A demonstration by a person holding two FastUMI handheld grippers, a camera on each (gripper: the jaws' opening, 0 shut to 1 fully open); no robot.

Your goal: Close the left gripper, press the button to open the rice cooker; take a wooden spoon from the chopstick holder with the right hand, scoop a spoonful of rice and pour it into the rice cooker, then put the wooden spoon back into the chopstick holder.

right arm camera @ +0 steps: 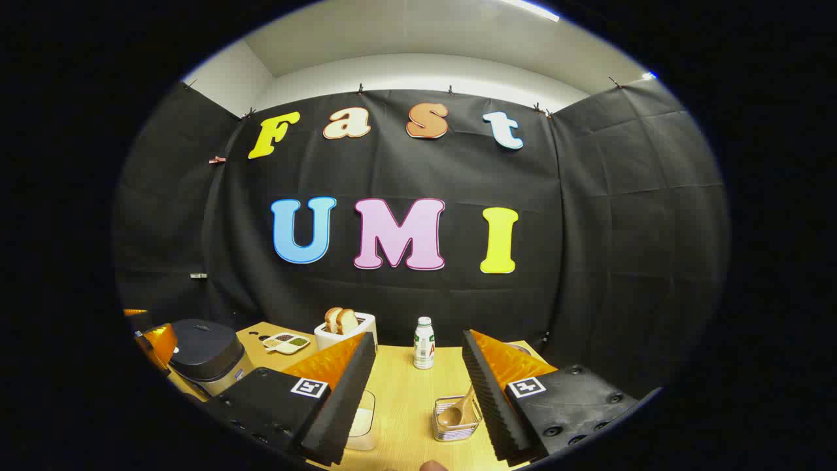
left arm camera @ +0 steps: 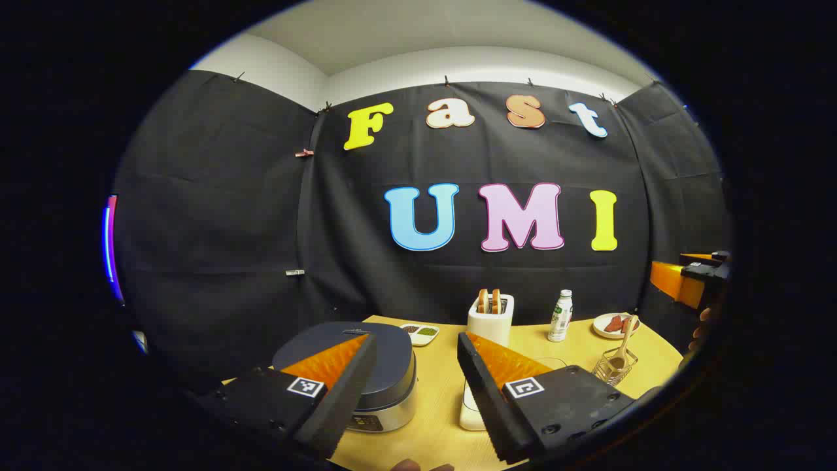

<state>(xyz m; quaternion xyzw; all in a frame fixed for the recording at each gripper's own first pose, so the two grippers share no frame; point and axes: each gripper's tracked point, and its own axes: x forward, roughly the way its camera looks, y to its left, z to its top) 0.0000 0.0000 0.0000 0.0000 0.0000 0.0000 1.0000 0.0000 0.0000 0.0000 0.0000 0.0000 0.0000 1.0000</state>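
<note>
dark grey rice cooker (left arm camera: 366,366) lid

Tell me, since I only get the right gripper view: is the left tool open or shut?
Observer: Open. In the left gripper view the left tool has its fingers wide apart.
Operator: The spoon's handle is hidden for me. Which way does it lean?
Observer: The wooden spoon stands bowl-down in the wire chopstick holder, with its handle leaning up toward a plate.
Operator: What's on that plate?
Observer: Reddish-brown pieces; I can't tell what they are.
</note>
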